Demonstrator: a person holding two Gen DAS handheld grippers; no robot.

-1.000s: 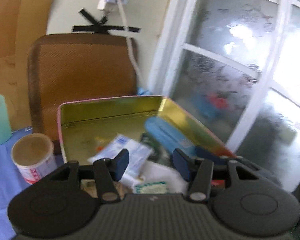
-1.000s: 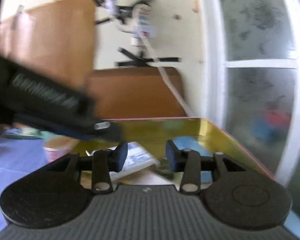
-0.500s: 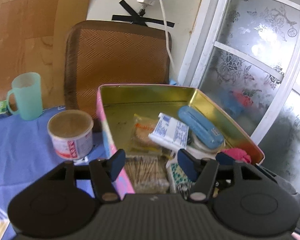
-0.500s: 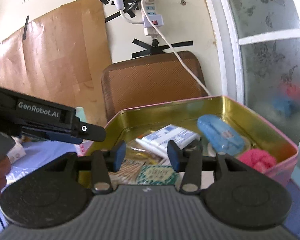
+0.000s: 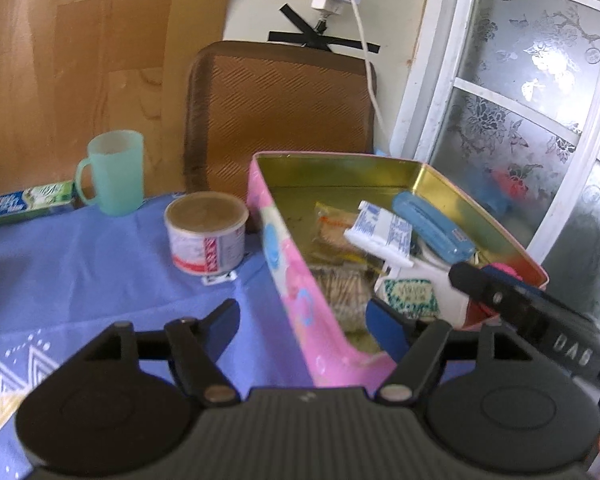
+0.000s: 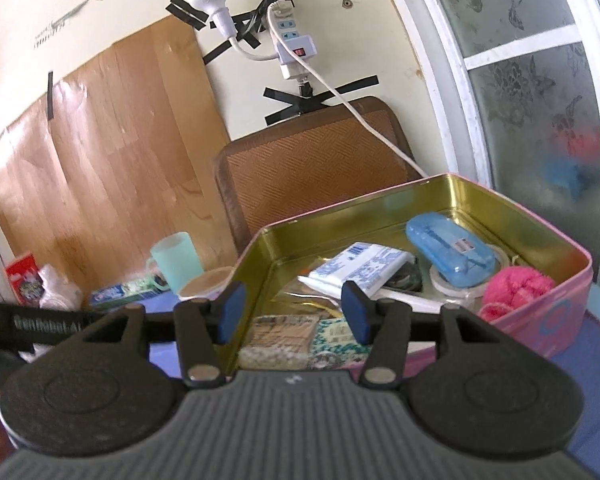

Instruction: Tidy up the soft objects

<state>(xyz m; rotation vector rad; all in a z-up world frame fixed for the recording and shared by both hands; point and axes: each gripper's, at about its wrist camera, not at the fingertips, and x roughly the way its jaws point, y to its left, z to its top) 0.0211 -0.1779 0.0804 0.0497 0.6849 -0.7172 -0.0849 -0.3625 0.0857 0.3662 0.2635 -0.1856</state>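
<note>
Pretty cluttered spot here. On the blue tablecloth [image 5: 100, 264] there's a mint green mug [image 5: 114, 172] near the wall, a toothpaste box [image 5: 24, 202] just left of it, and a small round tin with a red and white label [image 5: 206, 236] sitting just beside the pink tin box [image 5: 288, 276]. A brown woven seat pad [image 5: 280, 104] leans on the wall behind all that, with a white cable [image 5: 370, 80] hanging down across it from a power strip [image 6: 292, 46].

The pink box is open, gold inside, and it's packed: a blue plastic case [image 6: 450, 258] toward the far right, a white and blue packet [image 6: 360, 266] next to it, a bag of cotton swabs [image 5: 340, 288] by the near wall, a green patterned packet [image 5: 412, 294], and the soft one, a pink fluffy ball [image 6: 516, 286], tucked in the right corner.

The left gripper [image 5: 300, 322] has its jaws opening and straddles the box's near left wall, one finger outside, one inside, not pressing on it. The right gripper [image 6: 292, 310] is opening too, hanging over the near edge with nothing between its pads.
</note>
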